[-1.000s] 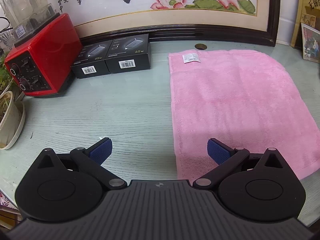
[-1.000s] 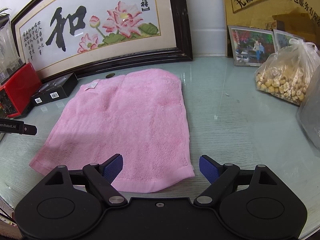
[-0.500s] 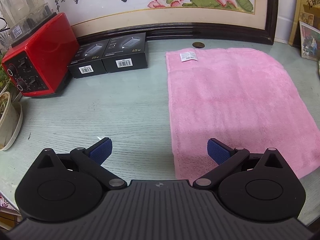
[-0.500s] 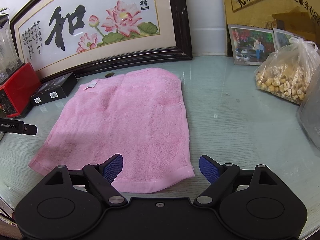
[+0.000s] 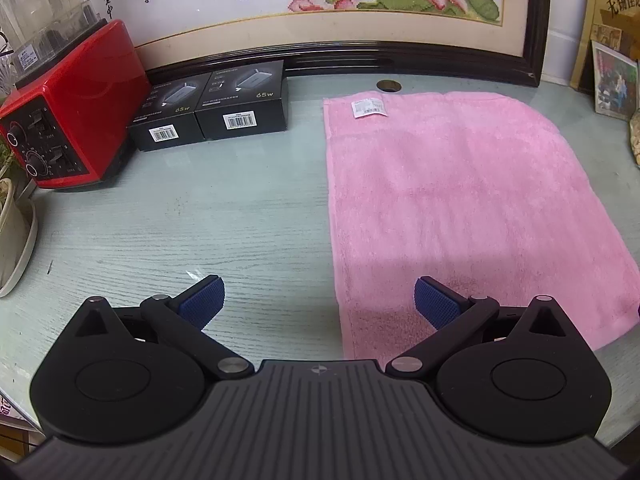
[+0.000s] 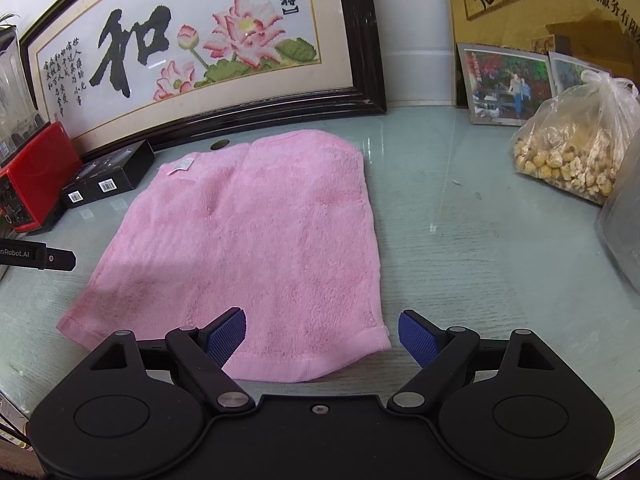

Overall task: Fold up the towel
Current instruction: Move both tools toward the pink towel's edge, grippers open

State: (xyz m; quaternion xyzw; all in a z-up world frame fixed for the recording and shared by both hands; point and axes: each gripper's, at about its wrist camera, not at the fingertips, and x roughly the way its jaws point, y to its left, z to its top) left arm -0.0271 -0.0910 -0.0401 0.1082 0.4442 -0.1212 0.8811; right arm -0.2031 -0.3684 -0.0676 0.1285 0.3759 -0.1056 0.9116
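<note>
A pink towel [image 5: 460, 208] lies flat on the pale green table [image 5: 200, 220], with a white label [image 5: 368, 107] at its far left corner. It also shows in the right wrist view [image 6: 256, 240]. My left gripper [image 5: 318, 300] is open and empty, above the towel's near left corner. My right gripper [image 6: 322, 334] is open and empty, above the towel's near right corner. The left gripper's tip [image 6: 40, 257] shows at the left edge of the right wrist view.
A red appliance [image 5: 68, 112] and two black boxes [image 5: 212, 108] stand at the back left. A framed embroidery [image 6: 192, 52] leans on the wall behind. A plant pot [image 5: 12, 240] is at the far left. A plastic bag of nuts [image 6: 572, 152] and photos [image 6: 508, 88] are at the right.
The left gripper has shifted slightly to the right and forward, so the towel sits a little further left in its view. The right gripper has barely moved. Both stay open.
</note>
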